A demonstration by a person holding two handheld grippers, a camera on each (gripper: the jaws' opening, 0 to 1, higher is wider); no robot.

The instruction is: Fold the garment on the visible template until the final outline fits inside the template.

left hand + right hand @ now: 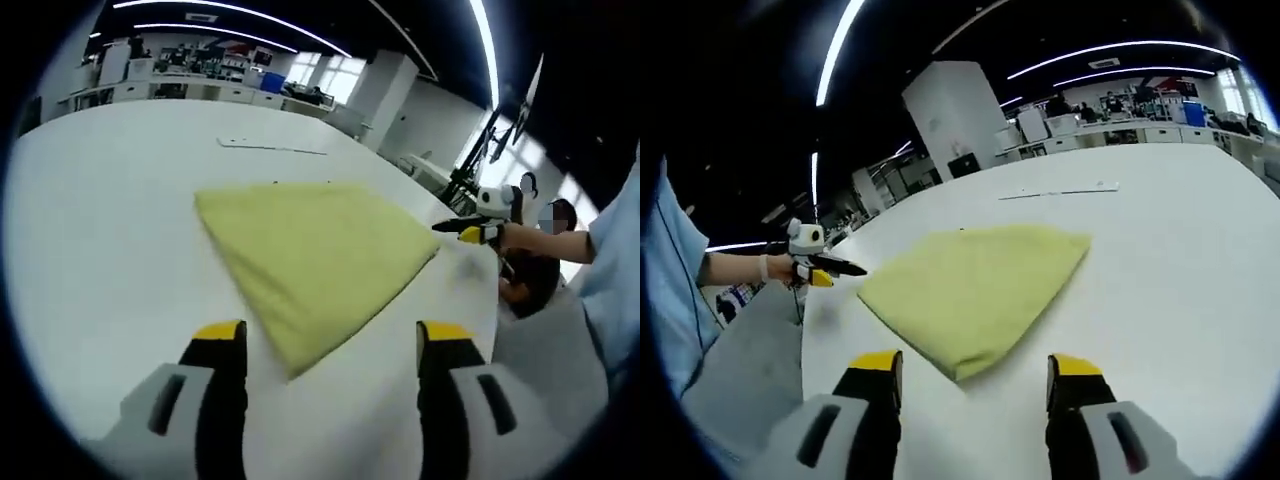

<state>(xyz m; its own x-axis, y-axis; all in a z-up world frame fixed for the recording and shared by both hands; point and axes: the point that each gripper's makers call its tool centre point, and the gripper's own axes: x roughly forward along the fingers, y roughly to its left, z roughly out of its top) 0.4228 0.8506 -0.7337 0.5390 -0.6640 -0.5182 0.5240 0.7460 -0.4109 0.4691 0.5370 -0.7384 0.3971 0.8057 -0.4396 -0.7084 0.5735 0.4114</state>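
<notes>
Garment (315, 262), yellow, folded into a flat triangle on white table (100, 230).

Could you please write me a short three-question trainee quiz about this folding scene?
1. True or false: the yellow cloth lies folded on the white table.
2. How do the left gripper jaws stand? A) open, holding nothing B) shut on the cloth C) shut on a ruler
3. Fill in: in the right gripper view, the nearest folded corner of the cloth points toward the gap between the two ____.

Key: 1 true; 2 A; 3 jaws.
</notes>
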